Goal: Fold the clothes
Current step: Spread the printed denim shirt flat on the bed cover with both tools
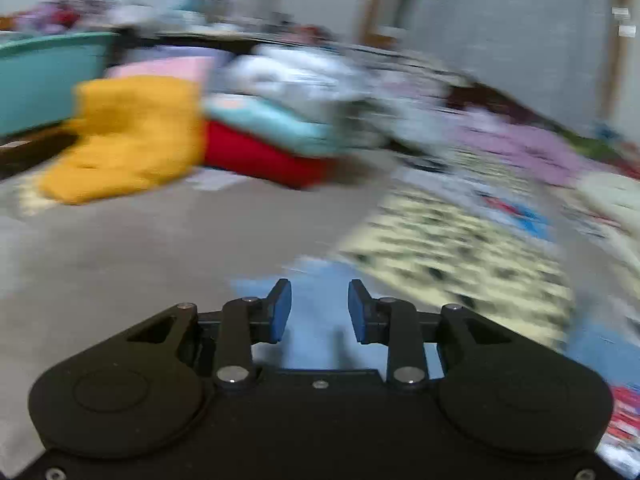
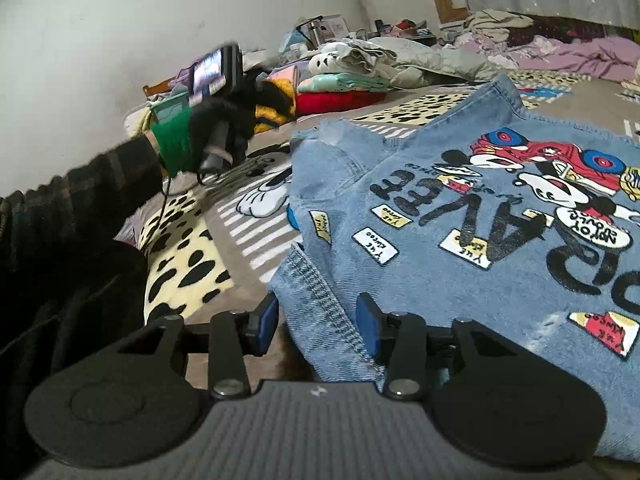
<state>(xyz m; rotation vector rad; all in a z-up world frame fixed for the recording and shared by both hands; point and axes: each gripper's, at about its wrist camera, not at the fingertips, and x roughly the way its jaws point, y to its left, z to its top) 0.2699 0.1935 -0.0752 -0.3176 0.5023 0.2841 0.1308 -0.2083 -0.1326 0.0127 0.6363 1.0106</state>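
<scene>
1. The left wrist view was heavily smeared with blur, but the left gripper (image 1: 319, 306) showed clearly: its blue pads (image 1: 280, 310) stood apart with nothing pinched between them, only light blue fabric lying beneath the gap.
2. Beyond it sat a mustard-yellow garment (image 1: 128, 136) on the grey bed cover (image 1: 140, 248), and just to its right a red folded piece (image 1: 264, 160) with a pale turquoise one (image 1: 268, 120) stacked on top.
3. A teal tub (image 1: 44, 76) stood at the far left; what it held was probably more clothing, though the blur made that hard to say.
4. Over in the right wrist view, the denim jacket (image 2: 460, 216) lay spread flat on the bed, its back up, cartoon mouse print and big black letters facing the camera upside down.
5. The right gripper (image 2: 316, 326) sat at the jacket's near hem, jaws parted around the stitched edge. The right pad touched or just cleared the denim, the left pad stood off it, so the cloth lay between the jaws without being clamped.
6. At the left of that view, a person's gloved hand (image 2: 216, 128) in a dark sleeve carried the other gripper, raised above the spotted blanket (image 2: 180, 256) and well apart from the jacket.
7. Folded clothes and a rumpled grey heap (image 2: 400, 60) filled the far side of the bed.
</scene>
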